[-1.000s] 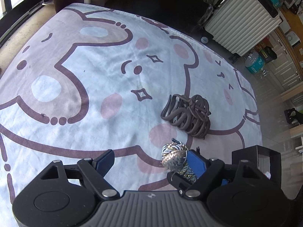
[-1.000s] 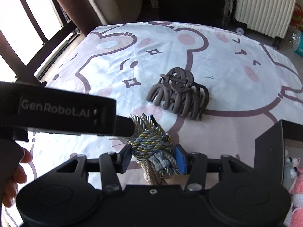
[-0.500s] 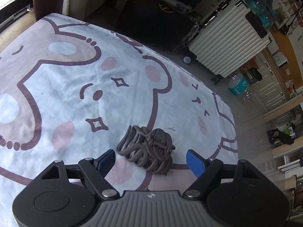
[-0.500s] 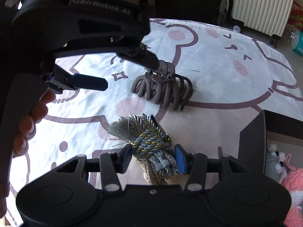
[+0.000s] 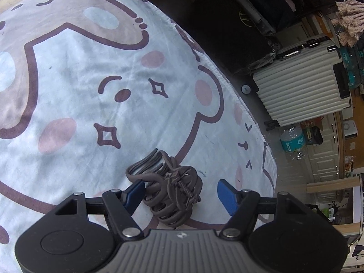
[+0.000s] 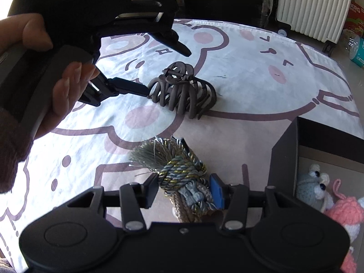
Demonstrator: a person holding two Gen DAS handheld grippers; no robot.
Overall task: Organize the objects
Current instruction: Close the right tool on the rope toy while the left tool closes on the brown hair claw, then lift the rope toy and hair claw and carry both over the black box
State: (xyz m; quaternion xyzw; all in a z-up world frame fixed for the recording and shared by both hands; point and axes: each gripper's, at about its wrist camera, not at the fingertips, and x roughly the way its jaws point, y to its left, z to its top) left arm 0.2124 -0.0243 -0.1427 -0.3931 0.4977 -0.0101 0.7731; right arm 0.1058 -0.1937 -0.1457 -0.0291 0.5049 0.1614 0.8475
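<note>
A brown hair claw clip (image 5: 169, 193) lies on the bear-print cloth (image 5: 75, 95). My left gripper (image 5: 180, 194) is open, its blue pads on either side of the clip, the left pad touching it. In the right wrist view the clip (image 6: 183, 93) lies mid-cloth with the left gripper (image 6: 166, 70) reaching onto it from the left. My right gripper (image 6: 185, 191) is shut on a grey-blue and gold rope tassel (image 6: 179, 173), held low over the cloth.
A black open box (image 6: 316, 150) at the right holds crocheted toys, grey (image 6: 315, 188) and pink (image 6: 348, 216). Beyond the cloth's far edge stand a white ribbed suitcase (image 5: 302, 86), a water bottle (image 5: 292, 138) and dark furniture.
My left gripper has let go of the tassel's end and moved forward and down to straddle the hair clip. My right gripper still holds the tassel and has drawn back slightly.
</note>
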